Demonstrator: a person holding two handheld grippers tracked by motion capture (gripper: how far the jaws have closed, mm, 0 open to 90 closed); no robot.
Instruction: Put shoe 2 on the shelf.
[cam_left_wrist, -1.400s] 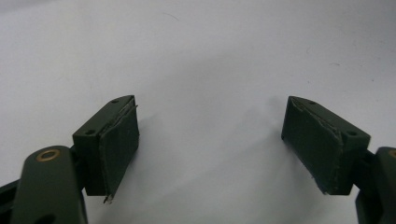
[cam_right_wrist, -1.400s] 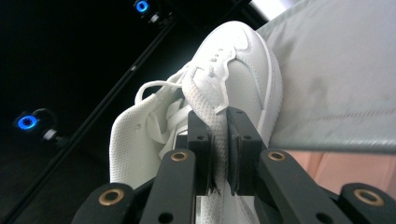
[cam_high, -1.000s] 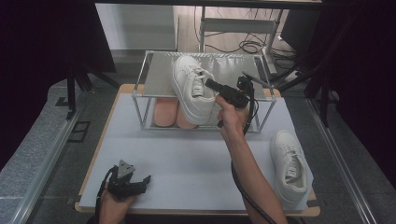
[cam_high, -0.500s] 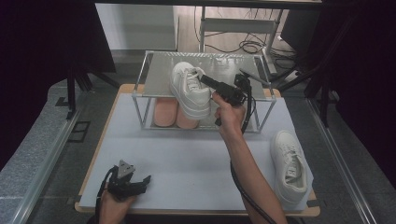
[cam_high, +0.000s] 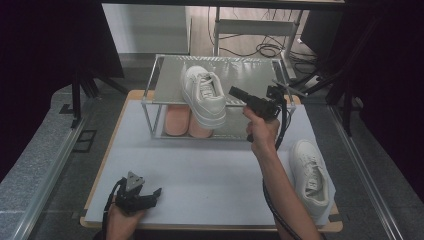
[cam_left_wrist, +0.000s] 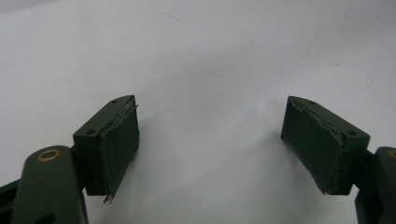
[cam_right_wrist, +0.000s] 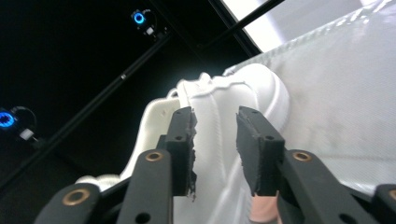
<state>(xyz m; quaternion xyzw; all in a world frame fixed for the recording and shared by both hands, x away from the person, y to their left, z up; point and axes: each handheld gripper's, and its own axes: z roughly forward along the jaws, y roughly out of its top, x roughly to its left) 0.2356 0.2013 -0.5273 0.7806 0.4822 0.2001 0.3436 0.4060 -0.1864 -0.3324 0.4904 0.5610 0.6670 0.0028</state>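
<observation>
The white shoe (cam_high: 203, 95) lies on the top of a metal shelf rack (cam_high: 165, 80), a little above the middle of the high view, with its toe end sticking out over the front edge of the rack. The right tool (cam_high: 235, 92) is just to the right of the shoe, pointing left at its side and very near it. In the right gripper view the shoe (cam_right_wrist: 219, 121) sits right past the tips of the right tool (cam_right_wrist: 215, 126), and the jaws are a little apart with nothing pinched between them. Two pink shoes (cam_high: 186, 121) stand on the lower level of the rack, under the white shoe. A second white shoe (cam_high: 310, 174) lies on the surface (cam_high: 210, 175) at the lower right. The left tool (cam_high: 156, 192) rests low on the surface at the lower left, far from the rack. In the left gripper view its jaws are spread wide over the bare surface (cam_left_wrist: 210, 70).
</observation>
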